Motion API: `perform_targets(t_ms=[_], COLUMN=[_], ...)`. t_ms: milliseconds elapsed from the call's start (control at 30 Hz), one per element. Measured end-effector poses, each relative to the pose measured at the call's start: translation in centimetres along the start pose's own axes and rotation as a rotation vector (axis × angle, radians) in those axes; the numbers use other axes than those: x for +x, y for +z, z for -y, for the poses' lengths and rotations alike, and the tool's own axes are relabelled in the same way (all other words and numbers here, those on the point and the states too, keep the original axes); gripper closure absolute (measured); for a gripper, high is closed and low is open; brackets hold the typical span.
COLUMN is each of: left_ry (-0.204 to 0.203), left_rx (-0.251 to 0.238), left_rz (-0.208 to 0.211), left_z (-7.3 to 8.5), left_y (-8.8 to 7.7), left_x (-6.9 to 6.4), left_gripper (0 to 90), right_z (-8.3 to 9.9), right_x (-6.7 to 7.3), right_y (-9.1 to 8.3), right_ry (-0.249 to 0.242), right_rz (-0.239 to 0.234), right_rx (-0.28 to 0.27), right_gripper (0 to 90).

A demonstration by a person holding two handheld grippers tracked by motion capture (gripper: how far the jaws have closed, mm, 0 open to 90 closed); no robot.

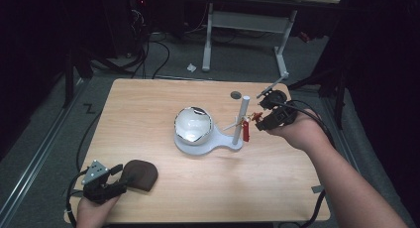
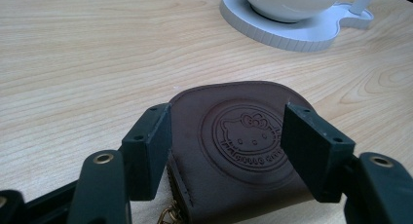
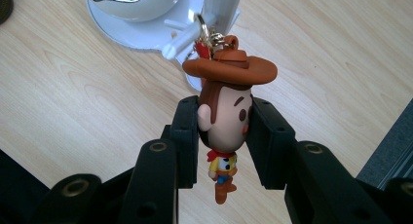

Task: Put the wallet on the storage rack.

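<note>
A small cowboy figure keychain (image 3: pixel 229 70) with a brown hat hangs between the pads of my right gripper (image 3: pixel 224 112), which is shut on its head. Its clasp and a red tag (image 1: pixel 246 131) sit at the side peg of the white stand's post (image 1: pixel 242 116). In the high view my right gripper (image 1: pixel 262 118) is just right of that post. A brown leather coin pouch (image 2: pixel 243 136) with a cat emblem lies flat near the front left corner. My left gripper (image 2: pixel 226 131) is open, its pads standing over the pouch (image 1: pixel 141 174).
The white stand's base (image 1: pixel 208 146) carries a shiny white bowl (image 1: pixel 193 125) at mid-table. A dark round hole (image 1: pixel 236 94) sits in the tabletop behind the post. Cables trail off both front corners. Another desk's white legs (image 1: pixel 282 54) stand beyond the far edge.
</note>
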State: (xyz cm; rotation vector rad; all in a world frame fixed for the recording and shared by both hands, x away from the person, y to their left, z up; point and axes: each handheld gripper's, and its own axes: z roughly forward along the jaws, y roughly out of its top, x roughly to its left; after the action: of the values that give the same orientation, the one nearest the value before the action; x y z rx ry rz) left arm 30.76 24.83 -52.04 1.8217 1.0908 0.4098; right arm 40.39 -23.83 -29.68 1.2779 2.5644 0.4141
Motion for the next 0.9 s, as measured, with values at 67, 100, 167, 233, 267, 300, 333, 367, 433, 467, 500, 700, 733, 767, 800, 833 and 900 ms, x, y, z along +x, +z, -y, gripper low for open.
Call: perform_targets(t_ms=[67,100,167,233,267,300,333,367,433,467,500,700,733,767,800,833,900], left_ry=[0.002,0.003,0.0,-0.001,-0.001,-0.001,0.002,0.003,0.005,0.005,0.003,0.001,0.001,0.002,0.004,0.006,0.008], left_rx=[0.001,0.002,0.0,0.004,0.007,0.009,0.01,0.01,0.009,0.009,0.009,0.008,0.009,0.01,0.01,0.011,0.015], left_rz=[-0.002,-0.004,-0.005,-0.006,-0.008,-0.008,-0.008,-0.008,-0.01,-0.011,-0.011,-0.014,-0.014,-0.014,-0.013,-0.014,-0.015], left_z=[0.0,0.0,0.0,0.1,0.1,0.1,0.1,0.1,0.1,0.1,0.1,0.2,0.2,0.2,0.2,0.2,0.2], left_y=[0.0,0.0,0.0,0.0,0.0,0.0,0.1,0.1,0.0,0.0,0.0,0.0,0.0,0.0,0.1,0.1,0.2], left_x=[-0.1,-0.1,-0.2,-0.2,-0.2,-0.2,-0.2,-0.2,-0.3,-0.3,-0.2,-0.2,-0.2,-0.2,-0.2,-0.2,-0.2], left_gripper=[36.0,36.0,36.0,36.0,36.0,36.0,36.0,36.0,36.0,36.1,36.1,36.1,36.1,36.1,36.1,36.0,36.0], right_z=[0.4,0.6,1.0,1.3,1.5,1.7,1.8,1.9,2.3,2.4,2.5,3.4,3.4,3.5,3.6,3.6,3.7], right_x=[-0.2,-0.3,-0.4,-0.5,-0.5,-0.6,-0.6,-0.6,-0.8,-0.8,-0.8,-0.6,-0.6,-0.6,-0.6,-0.6,-0.7], right_y=[0.5,0.8,1.3,1.7,1.9,2.2,2.3,2.5,3.2,3.4,3.7,5.6,5.8,6.1,6.4,6.7,7.3], right_ry=[0.012,0.014,0.028,0.027,0.036,0.035,0.038,0.044,0.046,0.043,0.041,0.052,0.055,0.06,0.059,0.062,0.07], right_rz=[-0.003,-0.004,-0.012,-0.013,-0.015,-0.018,-0.02,-0.025,-0.031,-0.03,-0.03,-0.05,-0.051,-0.056,-0.058,-0.061,-0.07], right_rx=[-0.001,0.0,-0.002,-0.006,-0.007,-0.012,-0.015,-0.017,-0.018,-0.018,-0.022,-0.042,-0.044,-0.043,-0.043,-0.044,-0.052], right_gripper=[66.6,66.6,66.6,66.5,66.5,66.5,66.5,66.5,66.4,66.4,66.4,66.3,66.3,66.3,66.2,66.1,66.2])
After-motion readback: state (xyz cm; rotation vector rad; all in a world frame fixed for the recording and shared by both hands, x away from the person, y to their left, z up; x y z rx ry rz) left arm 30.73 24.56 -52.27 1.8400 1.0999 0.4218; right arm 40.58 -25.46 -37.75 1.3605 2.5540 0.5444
